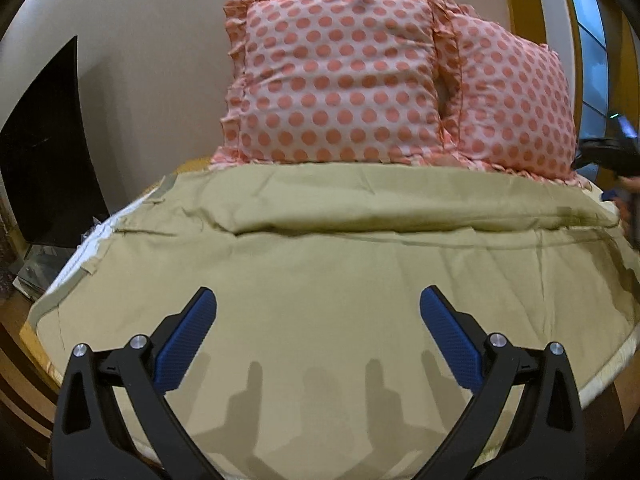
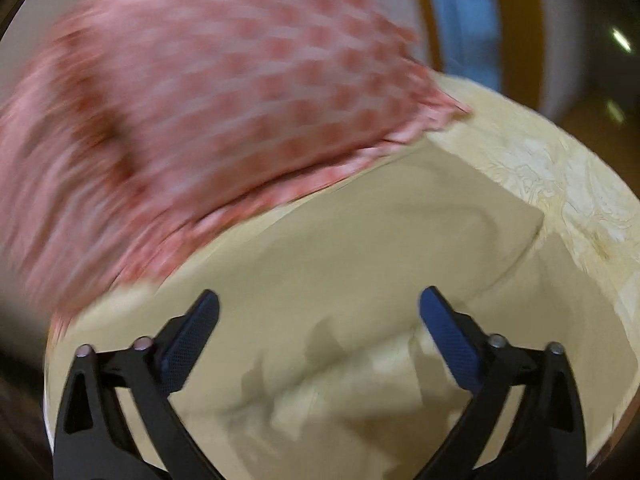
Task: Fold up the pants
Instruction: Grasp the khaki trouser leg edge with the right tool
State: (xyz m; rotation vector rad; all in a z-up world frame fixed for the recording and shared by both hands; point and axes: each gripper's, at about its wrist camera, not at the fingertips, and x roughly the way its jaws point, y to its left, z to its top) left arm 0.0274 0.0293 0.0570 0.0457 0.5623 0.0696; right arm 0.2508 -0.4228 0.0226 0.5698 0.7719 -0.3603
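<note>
Left wrist view. The left tool (image 1: pixel 318 312) hung above the khaki pants (image 1: pixel 320 264), fingers spread wide and pinching nothing. Its blue pads (image 1: pixel 188 344) pointed forward toward the head of the bed, tilted slightly down at the cloth; their shadows fell on the fabric just below. The pants lay spread flat across the bed (image 1: pixel 600 376), covering most of it. The waistband end (image 1: pixel 92 256), with pale lining showing, sat at the left edge. A long fold ridge (image 1: pixel 360 224) ran crosswise through the cloth, ahead of the tool. Two pink polka-dot pillows (image 1: pixel 340 76) stood upright side by side against the wall, just behind the far edge of the pants. At the far right rim a dark, blurred shape, apparently the right tool (image 1: pixel 612 152), showed near the pillow corner; its fingers could not be made out from there.

Right wrist view. Heavily smeared by motion. The right tool (image 2: pixel 319 312) was held over the pants (image 2: pixel 360 248) with its fingers spread apart, gripping nothing. It looked rolled to one side, since the bed line ran on a slant. A folded corner of the pants (image 2: pixel 520 220) lay ahead and right of the fingers. Pale patterned bedsheet (image 2: pixel 572 184) showed beyond that corner. The pillows (image 2: pixel 200 92) filled the upper left, touching the cloth's far edge.
</note>
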